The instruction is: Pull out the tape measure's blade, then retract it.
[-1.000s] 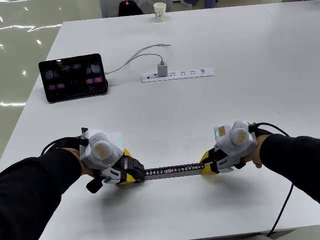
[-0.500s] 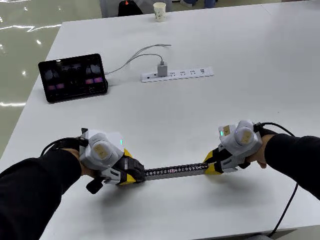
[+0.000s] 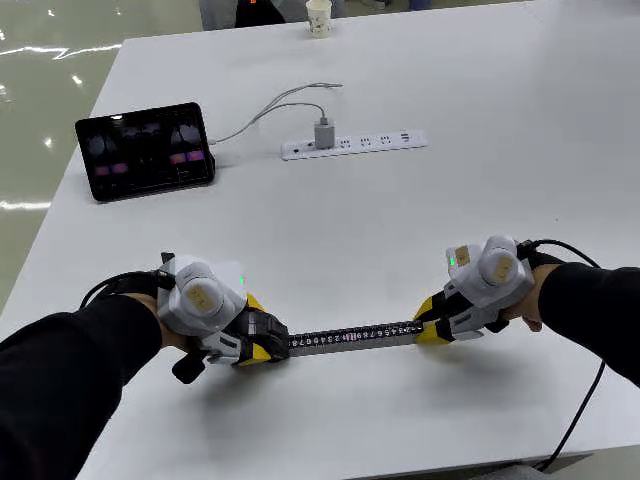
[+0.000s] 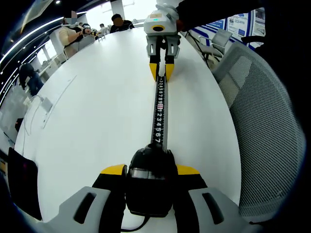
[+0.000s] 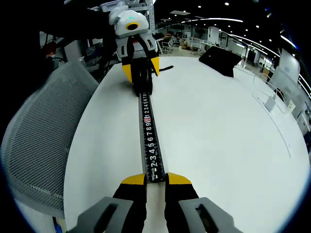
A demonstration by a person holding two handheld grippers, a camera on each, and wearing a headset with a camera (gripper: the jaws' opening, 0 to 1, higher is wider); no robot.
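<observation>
The tape measure case point(image 3: 268, 338), black, sits near the front edge of the white bench point(image 3: 450, 90), left of centre. The left gripper point(image 3: 256, 342) is clamped on it, one yellow-tipped jaw on each side. In the left gripper view the tape measure case point(image 4: 150, 187) sits wedged between the left gripper point(image 4: 150, 170) jaws, with its mouth facing forward.

The blade point(image 3: 352, 335) is pulled out and runs straight to the right, low along the bench top with its numbers face up. I cannot tell whether it touches the surface. The right gripper point(image 3: 430, 329) grips its far end, jaws pinched onto the tip. In the right gripper view the blade point(image 5: 148, 138) enters between the right gripper point(image 5: 155, 180) jaws at the low numbers, and the left gripper point(image 5: 139, 65) is at the other end. In the left gripper view the blade point(image 4: 159, 109) leads up to the right gripper point(image 4: 162, 73). The two grippers are well apart, joined by the blade.

A dark sleeve shows behind each gripper.

Further back on the bench:
- A tablet point(image 3: 145, 152) with its screen lit, on the left.
- A white power strip point(image 3: 355, 146) near the middle, with a charger point(image 3: 324, 134) plugged in and a cable point(image 3: 275, 108) running toward the tablet.
- A paper cup point(image 3: 319, 18) at the far edge.

A grey mesh chair point(image 4: 262, 121) stands beside the bench.
</observation>
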